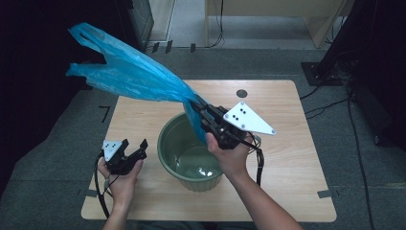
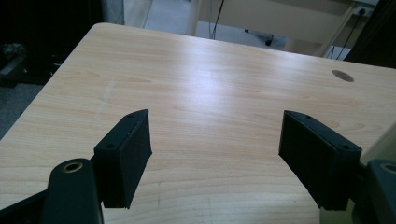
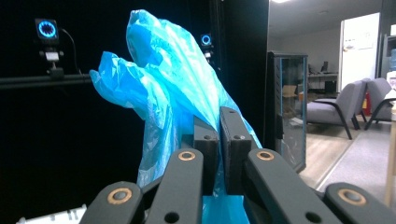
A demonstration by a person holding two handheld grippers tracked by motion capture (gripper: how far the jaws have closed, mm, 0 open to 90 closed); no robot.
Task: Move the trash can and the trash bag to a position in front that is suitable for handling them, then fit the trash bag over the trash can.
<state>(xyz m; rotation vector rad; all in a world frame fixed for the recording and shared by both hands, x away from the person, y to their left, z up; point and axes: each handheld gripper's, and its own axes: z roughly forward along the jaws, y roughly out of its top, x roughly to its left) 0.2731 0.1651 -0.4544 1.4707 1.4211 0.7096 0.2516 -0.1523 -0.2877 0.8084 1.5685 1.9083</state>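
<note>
A thin blue plastic bag (image 1: pixel 129 72) streams up and to the left from my right gripper (image 1: pixel 200 109), which is shut on its lower part above a green plastic bin (image 1: pixel 171 139) at the table's middle. In the right gripper view the two pads pinch the bag (image 3: pixel 173 93), which billows above them. My left gripper (image 1: pixel 135 145) is held in a hand left of the bin, open, with nothing between its fingers (image 2: pixel 126 154). In the left gripper view the jaws stand wide apart over bare wood.
The bin stands on a light wooden table (image 1: pixel 287 124) with a round cable hole (image 1: pixel 242 93) near its far edge. Grey carpet surrounds the table. Dark curtains lie to the left, cables and a stand base to the right, a wooden bench leg behind.
</note>
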